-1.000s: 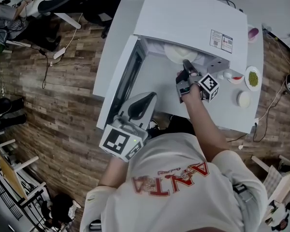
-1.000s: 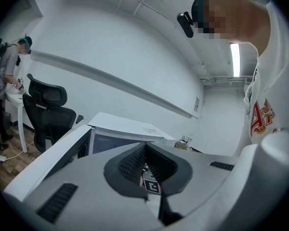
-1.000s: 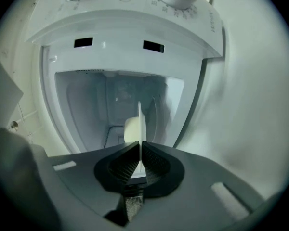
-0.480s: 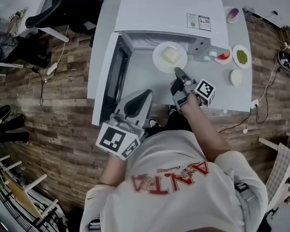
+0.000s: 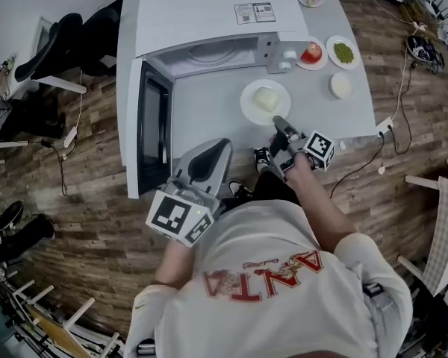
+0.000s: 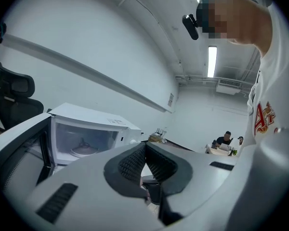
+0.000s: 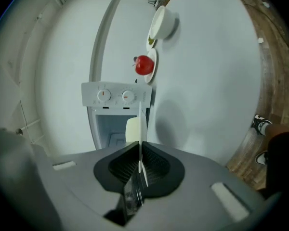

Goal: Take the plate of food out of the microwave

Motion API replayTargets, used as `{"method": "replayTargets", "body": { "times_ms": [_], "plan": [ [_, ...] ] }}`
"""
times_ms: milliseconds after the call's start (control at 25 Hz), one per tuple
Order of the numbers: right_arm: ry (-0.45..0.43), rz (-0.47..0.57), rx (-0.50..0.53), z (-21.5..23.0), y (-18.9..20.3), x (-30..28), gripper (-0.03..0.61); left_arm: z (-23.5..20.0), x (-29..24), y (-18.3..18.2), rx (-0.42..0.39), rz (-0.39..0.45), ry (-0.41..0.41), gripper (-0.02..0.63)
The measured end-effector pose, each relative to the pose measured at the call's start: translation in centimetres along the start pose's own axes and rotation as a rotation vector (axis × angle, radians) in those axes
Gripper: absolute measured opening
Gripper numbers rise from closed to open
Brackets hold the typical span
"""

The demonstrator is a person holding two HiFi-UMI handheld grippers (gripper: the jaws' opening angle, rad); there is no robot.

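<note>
The right claw (image 5: 278, 122) is clamped on the near rim of the plate of food (image 5: 265, 101), which lies straight ahead of it, outside the microwave (image 5: 201, 10), over the desk (image 5: 201, 107); the left claw (image 5: 222, 148) is closed on nothing (beside the open door (image 5: 153, 125)). Only the right gripper view shows the rim pinched edge-on.

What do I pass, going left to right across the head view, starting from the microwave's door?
open microwave door → plate of food → red fruit on its dish → dish of green food
</note>
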State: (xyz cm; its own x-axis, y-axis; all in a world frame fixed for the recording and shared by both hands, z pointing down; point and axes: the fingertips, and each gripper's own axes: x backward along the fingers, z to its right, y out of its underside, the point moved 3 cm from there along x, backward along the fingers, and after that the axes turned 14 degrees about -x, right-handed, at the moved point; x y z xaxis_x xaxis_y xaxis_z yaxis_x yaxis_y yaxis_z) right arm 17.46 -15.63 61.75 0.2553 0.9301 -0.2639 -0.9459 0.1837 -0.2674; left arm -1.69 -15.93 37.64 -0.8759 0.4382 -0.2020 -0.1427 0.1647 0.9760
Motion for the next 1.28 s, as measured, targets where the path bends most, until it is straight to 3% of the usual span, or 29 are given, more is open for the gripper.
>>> {"method": "replayTargets", "body": {
  "times_ms": [400, 640, 880, 1080, 1280],
  "plan": [
    [-0.027, 0.193, -0.028, 1.7, -6.9, 4.7, 0.023, 1.9, -2.2, 0.4, -0.017, -0.029, 0.087, 0.009],
    [-0.002, 0.239, -0.018, 2.6, -10.6, 4.7, 0.023, 1.1, -3.1, 0.6, -0.019, -0.044, 0.086, 0.009],
    [0.047, 0.248, -0.005, 3.0, -11.4, 4.2, 0.018, -0.1, -3.3, 0.5, -0.015, -0.047, 0.066, 0.009],
    [0.144, 0.218, 0.099, 2.2, -11.4, 3.9, 0.024, -1.0, -3.4, 0.5, 0.001, -0.044, 0.058, 0.009],
    [0.248, 0.140, 0.266, 1.2, -11.0, 3.3, 0.088, -1.2, -3.4, 1.1, 0.020, -0.047, 0.059, 0.009]
  ]
}}
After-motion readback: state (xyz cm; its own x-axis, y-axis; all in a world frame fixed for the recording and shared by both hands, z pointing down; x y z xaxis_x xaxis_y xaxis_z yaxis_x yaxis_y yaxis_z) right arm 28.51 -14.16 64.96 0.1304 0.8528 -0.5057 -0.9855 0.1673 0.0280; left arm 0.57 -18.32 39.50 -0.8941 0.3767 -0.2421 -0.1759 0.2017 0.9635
